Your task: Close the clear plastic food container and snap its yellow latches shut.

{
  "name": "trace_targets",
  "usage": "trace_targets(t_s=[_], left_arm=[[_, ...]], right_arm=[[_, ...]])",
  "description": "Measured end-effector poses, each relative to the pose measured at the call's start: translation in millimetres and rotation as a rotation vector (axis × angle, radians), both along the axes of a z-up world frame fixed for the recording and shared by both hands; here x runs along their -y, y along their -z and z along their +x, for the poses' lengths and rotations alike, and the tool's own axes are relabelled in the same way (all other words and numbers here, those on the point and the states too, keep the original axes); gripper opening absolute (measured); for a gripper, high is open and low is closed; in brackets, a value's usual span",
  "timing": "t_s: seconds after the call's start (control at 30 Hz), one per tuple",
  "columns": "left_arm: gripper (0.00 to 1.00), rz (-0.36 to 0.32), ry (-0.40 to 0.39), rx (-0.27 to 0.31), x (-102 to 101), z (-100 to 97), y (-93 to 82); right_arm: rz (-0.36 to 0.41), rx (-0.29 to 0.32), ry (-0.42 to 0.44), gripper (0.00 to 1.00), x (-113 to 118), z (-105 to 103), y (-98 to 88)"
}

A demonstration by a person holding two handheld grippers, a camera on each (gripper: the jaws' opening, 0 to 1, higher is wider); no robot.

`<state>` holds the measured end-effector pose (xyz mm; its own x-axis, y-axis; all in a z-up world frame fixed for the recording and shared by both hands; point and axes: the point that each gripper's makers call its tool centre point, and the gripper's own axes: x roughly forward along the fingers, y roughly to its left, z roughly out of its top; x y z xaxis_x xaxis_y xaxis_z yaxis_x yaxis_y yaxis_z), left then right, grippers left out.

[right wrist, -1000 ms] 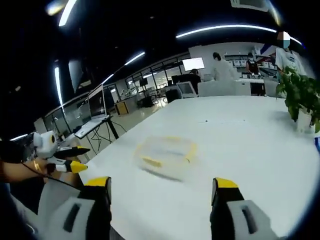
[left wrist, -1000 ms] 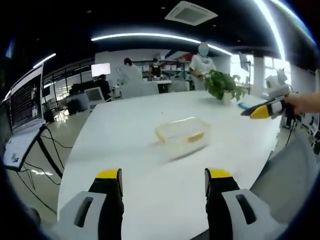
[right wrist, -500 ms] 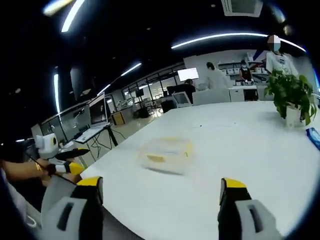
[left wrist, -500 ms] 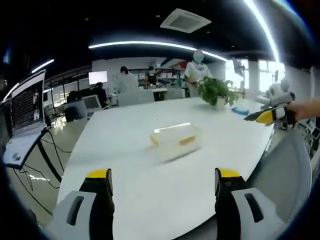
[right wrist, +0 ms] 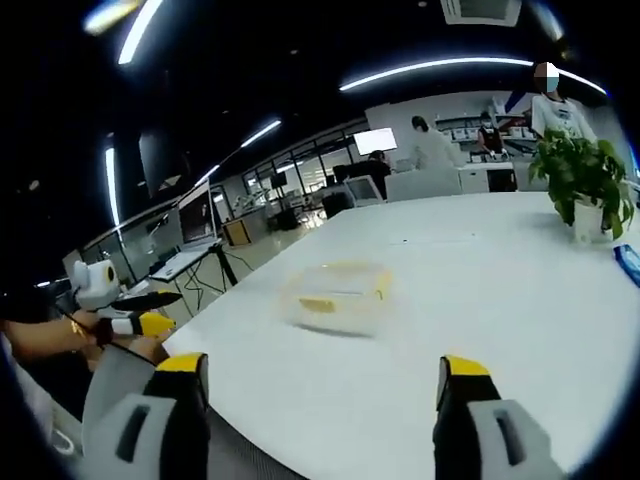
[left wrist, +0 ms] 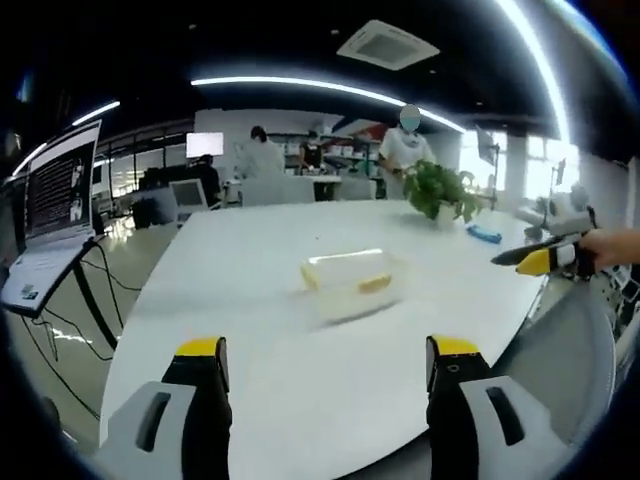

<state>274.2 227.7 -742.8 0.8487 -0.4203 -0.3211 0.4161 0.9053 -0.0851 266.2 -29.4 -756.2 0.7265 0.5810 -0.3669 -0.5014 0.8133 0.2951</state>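
Currently both grippers (left wrist: 325,360) (right wrist: 325,375) gape wide, far from the container (left wrist: 352,283) at 12 o'clock; careless pushing could slide it along the bench (left wrist: 250,250).

Clear container (left wrist: 352,283) sits on white table (left wrist: 240,260), apart from the open hand-held gripper (left wrist: 328,352).

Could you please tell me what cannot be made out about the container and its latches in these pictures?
- Container: blurred and small in both views, so whether the lid is seated is unclear.
- Latches: yellow smears in the right gripper view; open or snapped cannot be told.
- Contents: the blur hides them.
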Motion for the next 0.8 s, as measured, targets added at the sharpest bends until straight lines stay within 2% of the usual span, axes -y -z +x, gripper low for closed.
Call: trace_targets(t_s=[0.13, 0.5, 0.8], left_arm=[[0.79, 0.006, 0.014, -0.004, 7.6, -4.8, 1.4], [0.76, 0.010, 0.011, -0.023, 5.3, -5.6, 6.3], [0.74, 0.013, 0.001, -0.027, 3.4, -5.4, 7.8]], right_arm=[[-0.003, -0.006, -0.002, 0.95, 0.2, -0.8, 1.6], [0.005, 0.001, 0.025, 0.93, 3.9, 1.1, -0.7], [-0.002, 0.029, 0.069, 0.89, 25.1, -2.9, -10.7]])
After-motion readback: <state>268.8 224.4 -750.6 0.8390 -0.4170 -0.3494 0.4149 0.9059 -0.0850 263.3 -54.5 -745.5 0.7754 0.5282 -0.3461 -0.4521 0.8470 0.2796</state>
